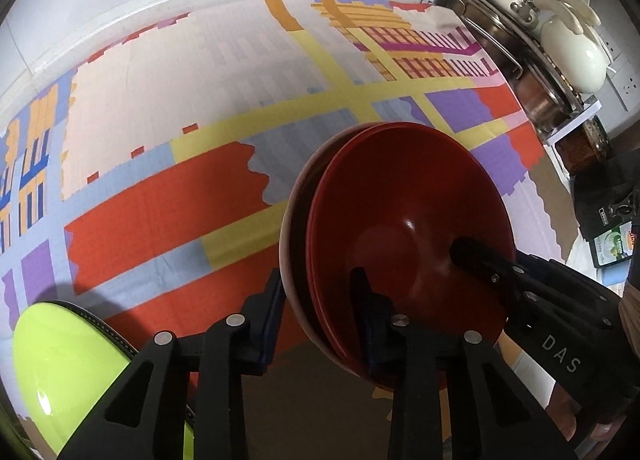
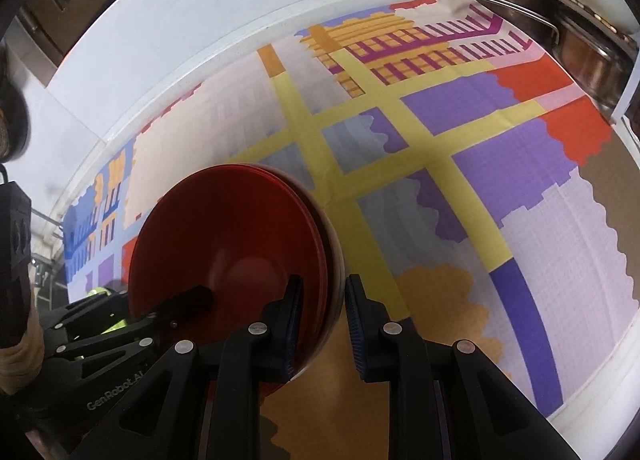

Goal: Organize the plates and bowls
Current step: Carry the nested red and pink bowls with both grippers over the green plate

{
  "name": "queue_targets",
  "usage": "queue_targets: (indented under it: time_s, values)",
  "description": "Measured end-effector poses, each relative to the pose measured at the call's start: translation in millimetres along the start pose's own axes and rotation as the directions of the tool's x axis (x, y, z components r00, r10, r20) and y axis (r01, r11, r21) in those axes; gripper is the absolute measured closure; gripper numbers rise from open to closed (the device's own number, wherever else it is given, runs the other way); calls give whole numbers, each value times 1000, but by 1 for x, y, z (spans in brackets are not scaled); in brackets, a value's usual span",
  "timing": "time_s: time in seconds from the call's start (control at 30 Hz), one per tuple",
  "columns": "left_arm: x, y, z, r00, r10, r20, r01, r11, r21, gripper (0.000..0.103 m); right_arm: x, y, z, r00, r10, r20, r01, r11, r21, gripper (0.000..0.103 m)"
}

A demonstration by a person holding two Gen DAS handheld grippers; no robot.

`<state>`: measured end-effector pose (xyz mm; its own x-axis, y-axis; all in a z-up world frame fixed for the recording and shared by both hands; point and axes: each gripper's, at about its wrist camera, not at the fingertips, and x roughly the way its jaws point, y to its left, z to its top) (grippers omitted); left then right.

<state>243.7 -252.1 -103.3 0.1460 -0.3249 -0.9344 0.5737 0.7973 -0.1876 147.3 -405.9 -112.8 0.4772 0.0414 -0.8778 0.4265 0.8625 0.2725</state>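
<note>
While both jaws clamp opposite rims, the glossy red bowls (image 1: 404,220) sit nested, tilted above the cloth.

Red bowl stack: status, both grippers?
Left gripper and right gripper each straddle the rim of the red bowl stack, opposite sides. Green plate beside the left gripper. Tablecloth ahead unobstructed.
</note>
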Motion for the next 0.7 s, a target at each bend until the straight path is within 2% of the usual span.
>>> queue_targets:
  time_s: [0.2, 0.4, 0.7]
  values:
    - [1, -1, 0, 1000, 24, 1, -24, 1000, -1, 75, -1, 2, 1, 1000, -12, -9, 12, 1000, 0, 81]
    - [-1, 5, -2, 1000, 19, -13, -19, 1000, -25, 75, -4, 6, 1, 1000, -23, -11, 23, 1000, -1, 82]
    - [-23, 23, -9, 999, 33, 22, -32, 998, -60, 75, -8, 23, 0, 1000, -12, -24, 12, 1000, -11, 82]
